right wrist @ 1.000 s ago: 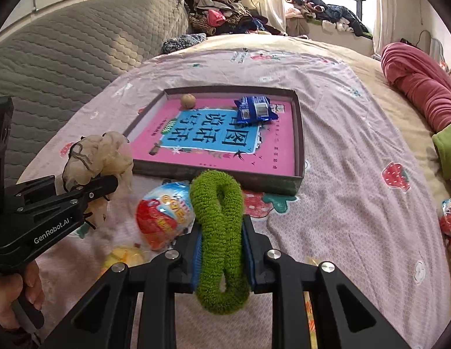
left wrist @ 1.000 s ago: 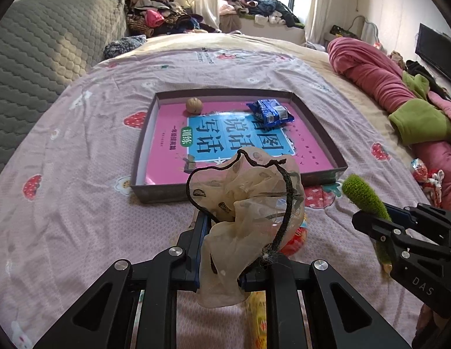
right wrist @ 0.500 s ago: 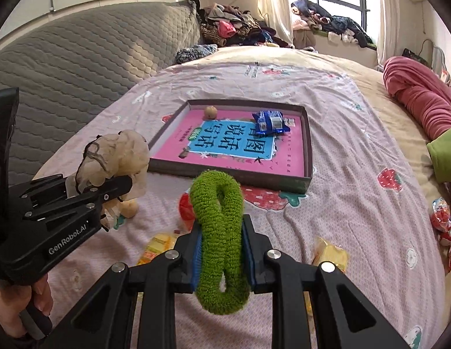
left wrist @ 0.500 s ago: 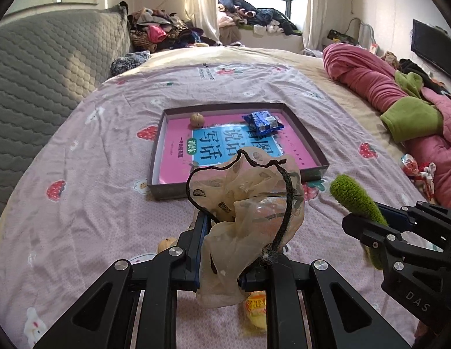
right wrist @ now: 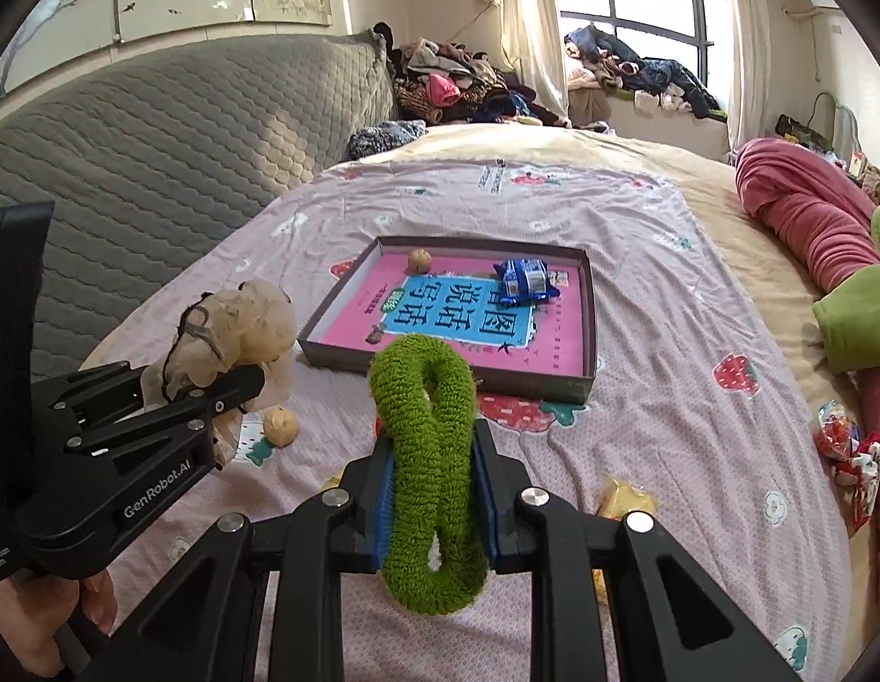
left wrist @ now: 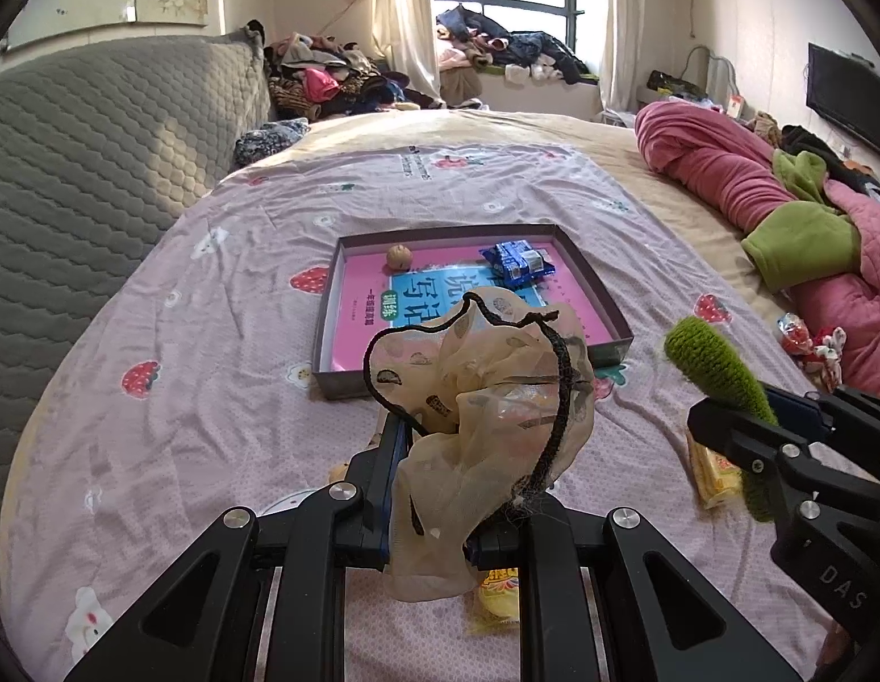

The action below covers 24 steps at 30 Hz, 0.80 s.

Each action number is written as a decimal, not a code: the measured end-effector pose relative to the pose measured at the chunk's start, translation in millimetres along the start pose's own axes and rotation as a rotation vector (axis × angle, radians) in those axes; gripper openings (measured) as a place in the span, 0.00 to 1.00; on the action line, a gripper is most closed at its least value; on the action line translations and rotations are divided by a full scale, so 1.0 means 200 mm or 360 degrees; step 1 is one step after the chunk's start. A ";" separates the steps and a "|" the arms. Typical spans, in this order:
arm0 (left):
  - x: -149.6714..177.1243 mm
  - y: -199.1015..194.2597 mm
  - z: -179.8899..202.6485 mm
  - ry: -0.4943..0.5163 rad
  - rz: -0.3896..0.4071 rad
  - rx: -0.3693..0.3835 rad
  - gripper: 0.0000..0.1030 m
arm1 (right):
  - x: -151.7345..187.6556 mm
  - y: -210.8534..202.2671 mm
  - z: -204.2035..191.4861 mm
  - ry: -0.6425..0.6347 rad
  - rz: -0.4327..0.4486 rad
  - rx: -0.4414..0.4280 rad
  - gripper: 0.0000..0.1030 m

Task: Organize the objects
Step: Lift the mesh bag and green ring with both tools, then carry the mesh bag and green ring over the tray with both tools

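My left gripper [left wrist: 434, 489] is shut on a beige sheer scrunchie [left wrist: 485, 398] with black trim, held above the bed. It also shows in the right wrist view [right wrist: 235, 335]. My right gripper [right wrist: 434, 483] is shut on a green fuzzy scrunchie [right wrist: 428, 454], seen too in the left wrist view [left wrist: 718, 369]. Ahead lies a shallow grey tray [left wrist: 326, 335] [right wrist: 590, 307] with a pink book inside, a walnut [left wrist: 399, 256] [right wrist: 418, 261] and a blue snack packet [left wrist: 516, 261] [right wrist: 525, 278].
On the pink bedsheet below lie a walnut [right wrist: 280, 426], yellow snack packets [right wrist: 624, 503] [left wrist: 712, 469] and a red wrapped item [right wrist: 837, 437] at the right. A grey quilted headboard [right wrist: 155, 170] stands left. Pink and green blankets [left wrist: 780, 227] lie right.
Both grippers have risen and drawn back from the tray with their scrunchies still held; the tray looks smaller and farther, and more loose items show on the sheet.
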<state>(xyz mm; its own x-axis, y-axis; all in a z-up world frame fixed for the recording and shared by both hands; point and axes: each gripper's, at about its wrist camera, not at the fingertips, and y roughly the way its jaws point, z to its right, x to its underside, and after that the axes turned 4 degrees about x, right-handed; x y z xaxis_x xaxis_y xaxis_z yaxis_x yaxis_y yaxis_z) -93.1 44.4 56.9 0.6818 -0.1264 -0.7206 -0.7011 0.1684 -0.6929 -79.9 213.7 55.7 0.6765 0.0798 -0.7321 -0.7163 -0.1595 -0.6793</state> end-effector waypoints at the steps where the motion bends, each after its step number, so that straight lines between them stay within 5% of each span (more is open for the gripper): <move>1: 0.00 -0.01 0.00 0.0001 0.0006 0.0001 0.17 | 0.00 -0.01 0.00 0.0001 0.0009 0.0001 0.24; 24: -0.21 -0.13 -0.08 -0.0007 0.0074 -0.0027 0.17 | -0.22 -0.17 -0.03 -0.0062 0.0160 0.0009 0.24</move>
<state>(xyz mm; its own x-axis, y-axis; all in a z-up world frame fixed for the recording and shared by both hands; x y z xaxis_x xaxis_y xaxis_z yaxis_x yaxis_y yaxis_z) -107.1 29.9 105.3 0.6492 -0.1142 -0.7520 -0.7356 0.1575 -0.6589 -84.3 210.0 111.0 0.5941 0.1019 -0.7979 -0.7813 -0.1631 -0.6025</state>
